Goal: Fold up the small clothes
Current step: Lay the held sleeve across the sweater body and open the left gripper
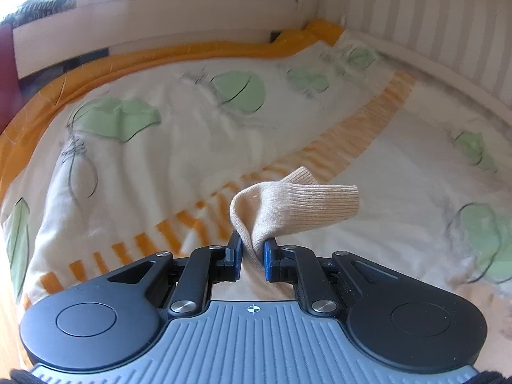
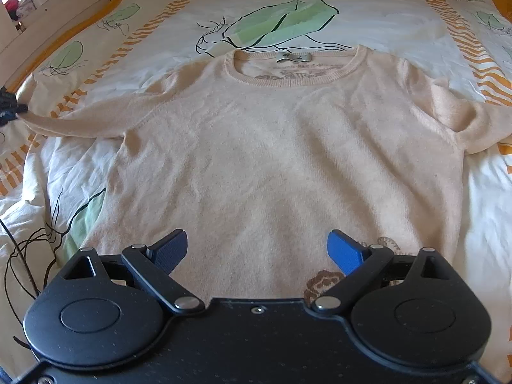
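In the left wrist view the left gripper (image 1: 252,251) is clamped on the sleeve (image 1: 288,208) of the peach sweater, its blue pads pinching the knit just behind the ribbed cuff (image 1: 332,200); the cuff flops forward and to the right beyond the fingertips, lifted clear of the bedspread (image 1: 192,147), while the rest of the sleeve runs back down between the jaws and out of sight under the tool; an orange blanket edge (image 1: 96,70) borders the far side of the bed; in the right wrist view the right gripper (image 2: 257,249) has its jaws wide apart and holds nothing, hovering over the lower front of the sweater (image 2: 272,147), which lies flat and face up on the bedspread (image 2: 416,25), neckline (image 2: 294,64) away from the tool; the sleeve on the picture's left stretches out to the frame edge, where a dark tool tip (image 2: 12,107) meets it; the other sleeve (image 2: 473,118) lies bent at the picture's right
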